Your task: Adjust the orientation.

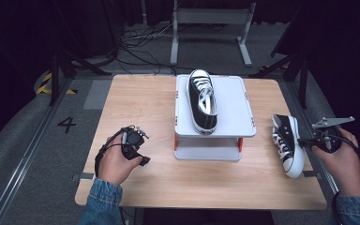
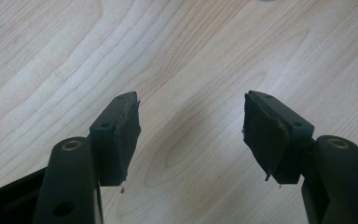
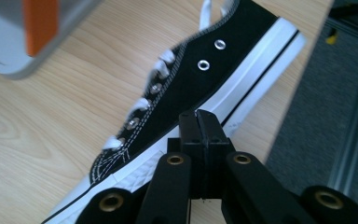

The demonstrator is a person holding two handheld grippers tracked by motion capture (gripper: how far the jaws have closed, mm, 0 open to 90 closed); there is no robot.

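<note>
A black canvas sneaker with white laces (image 1: 202, 101) lies on top of a white raised stand (image 1: 234, 108) at the table's middle, toe toward me. A matching sneaker (image 1: 287, 143) rests tilted on its side near the table's right edge. My right gripper (image 1: 305, 142) is at that sneaker's outer side. In the right gripper view its jaws (image 3: 199, 115) are pressed together with nothing between them, tips right at the white sole (image 3: 242, 79). My left gripper (image 1: 142, 145) hovers over bare wood at the table's left, its jaws (image 2: 191, 135) wide apart and empty.
The wooden table (image 1: 140, 103) ends just right of the tilted sneaker, with grey floor beyond. The stand has orange posts (image 1: 239, 144) under its top. A metal frame (image 1: 211, 28) and cables lie behind the table.
</note>
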